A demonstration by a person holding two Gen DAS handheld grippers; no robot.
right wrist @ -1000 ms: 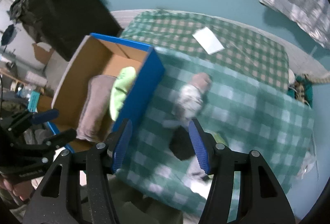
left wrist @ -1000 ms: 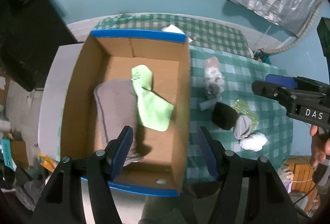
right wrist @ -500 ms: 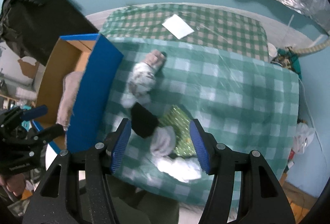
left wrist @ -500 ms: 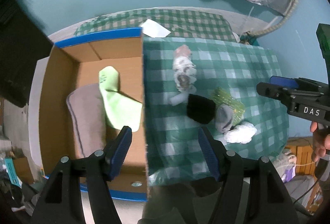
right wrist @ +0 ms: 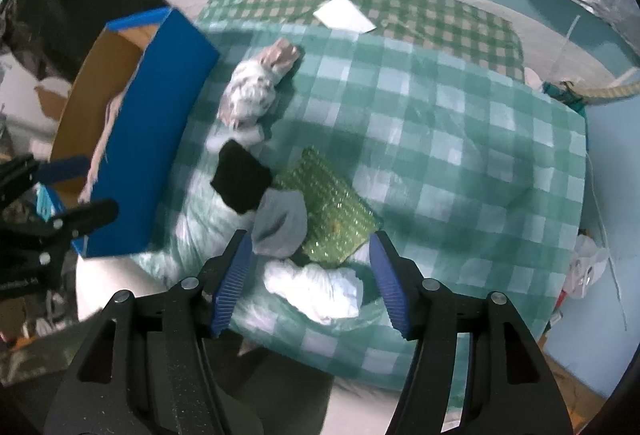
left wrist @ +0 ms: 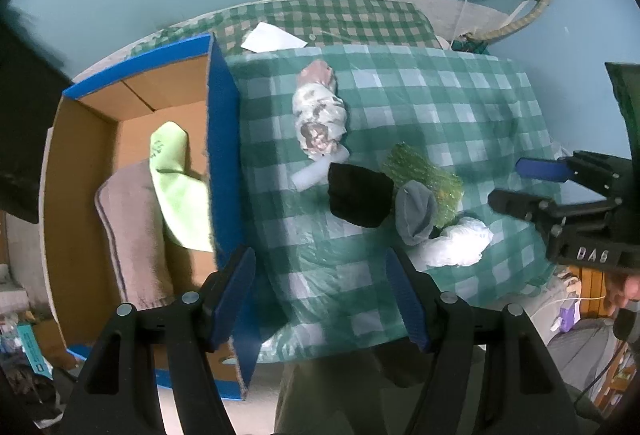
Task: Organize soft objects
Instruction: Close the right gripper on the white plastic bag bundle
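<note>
So the cardboard box (left wrist: 132,107) with the blue outer walls was parked at the left end of the green checked cloth (left wrist: 440,107) that covered the worktop. Inside the box, a lime green sock (left wrist: 176,187) was laid partly over a folded grey-brown towel (left wrist: 132,235).

Everything else was found to the right of the box, out on the cloth: a white patterned bundle (left wrist: 318,115) nearest the box wall, then a black sock (right wrist: 240,181), a grey sock (right wrist: 280,223) touching it, a sparkly green pouch (right wrist: 332,211) tucked under the grey one, and a crumpled white piece (right wrist: 316,287) farthest from the box toward the near edge. A white sheet of paper (right wrist: 344,15) was seen at the far side.

The left gripper (left wrist: 320,287) was held above the box's right wall, jaws spread wide, nothing in them. The right gripper (right wrist: 308,275) was held over the white piece, jaws spread wide too, nothing pinched.
</note>
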